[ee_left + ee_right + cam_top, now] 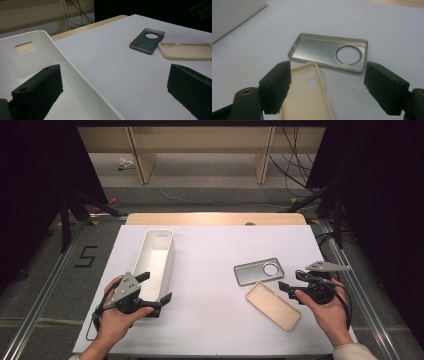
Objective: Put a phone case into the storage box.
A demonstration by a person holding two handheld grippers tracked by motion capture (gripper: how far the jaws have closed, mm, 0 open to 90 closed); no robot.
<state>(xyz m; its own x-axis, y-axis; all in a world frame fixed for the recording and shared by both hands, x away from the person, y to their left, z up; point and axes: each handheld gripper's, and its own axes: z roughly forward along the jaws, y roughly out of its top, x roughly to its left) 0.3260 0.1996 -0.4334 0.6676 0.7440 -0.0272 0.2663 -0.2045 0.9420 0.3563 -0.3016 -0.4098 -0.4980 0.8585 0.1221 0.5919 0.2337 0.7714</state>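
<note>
Lying on the white surface (210,270), two phone cases are seen at the right: a grey case (258,271) with a round hole, and a beige case (273,305) just beside it, nearer to the person. A long white bin (158,262) is placed at the left. The left hand-held gripper (156,290) is held wide open at the near end of the bin, with one jaw inside the bin and the other over the surface; nothing is gripped. The right hand-held gripper (287,287) is held wide open too, empty, just beside the beige case and pointed at both cases.
</note>
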